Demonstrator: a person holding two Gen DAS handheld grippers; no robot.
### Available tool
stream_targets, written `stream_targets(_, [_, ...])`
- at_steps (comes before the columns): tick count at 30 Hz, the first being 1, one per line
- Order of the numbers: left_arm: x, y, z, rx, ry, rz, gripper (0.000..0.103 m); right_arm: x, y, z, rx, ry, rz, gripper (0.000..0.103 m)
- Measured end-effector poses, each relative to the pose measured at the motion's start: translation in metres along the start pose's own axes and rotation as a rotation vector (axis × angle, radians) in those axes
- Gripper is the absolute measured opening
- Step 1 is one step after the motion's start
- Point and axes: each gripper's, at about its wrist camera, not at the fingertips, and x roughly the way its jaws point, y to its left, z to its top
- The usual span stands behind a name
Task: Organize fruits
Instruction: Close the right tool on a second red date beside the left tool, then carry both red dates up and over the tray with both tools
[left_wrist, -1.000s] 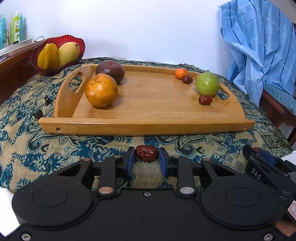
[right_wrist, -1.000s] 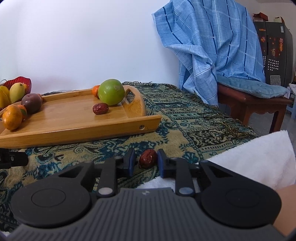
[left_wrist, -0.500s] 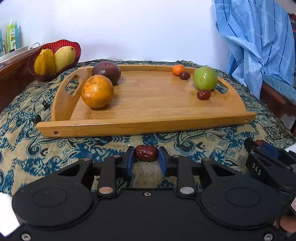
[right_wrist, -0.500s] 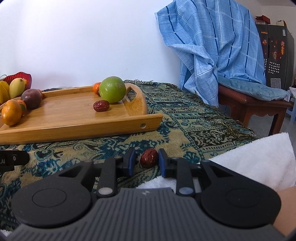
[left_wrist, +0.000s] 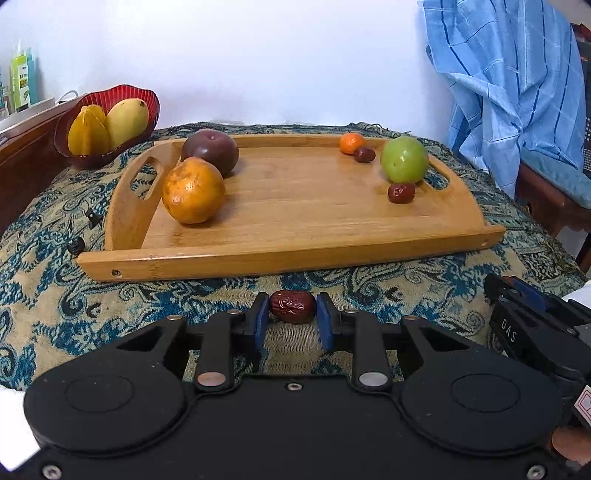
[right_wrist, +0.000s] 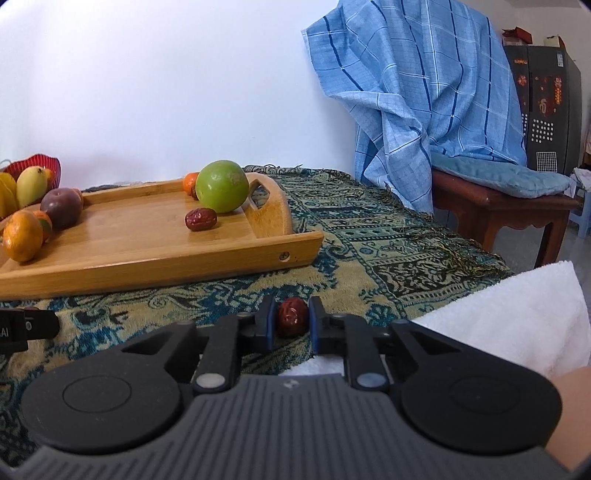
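My left gripper (left_wrist: 291, 314) is shut on a wrinkled red date (left_wrist: 291, 311), held low over the patterned cloth just in front of the wooden tray (left_wrist: 295, 258). My right gripper (right_wrist: 292, 320) has a second red date (right_wrist: 292, 317) between its blue pads. Its jaws are closing, and the pads touch the fruit on both sides. On the tray's left side lie an orange (left_wrist: 193, 190) and a dark purple fruit (left_wrist: 209, 151). On its right side are a green fruit (left_wrist: 404, 159), a small tangerine (left_wrist: 351, 143) and two more dates (left_wrist: 401, 193).
A red bowl (left_wrist: 107, 107) with a mango and a starfruit stands at the back left of the cloth-covered table. A white towel (right_wrist: 517, 314) lies at the near right. Past the table's right edge, a blue checked cloth (right_wrist: 424, 110) hangs over a wooden chair.
The right gripper's jaws have drawn in onto the date that lay loosely between them. The left gripper keeps its hold on its date, and both hands stay where they were.
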Motion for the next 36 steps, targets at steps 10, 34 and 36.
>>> stream_targets(10, [-0.009,0.004,0.003,-0.002,-0.003,0.017,0.026,-0.010,0.004,0.005,0.004,-0.027,0.045,0.021])
stream_targets(34, [-0.002,0.016,0.048,0.002,-0.031,0.024,0.026,0.004,0.024,0.057,-0.057,-0.041,0.281,0.022])
stream_targets(36, [0.001,0.016,0.052,0.003,-0.033,0.023,0.026,0.009,0.024,0.063,-0.050,-0.038,0.291,0.022])
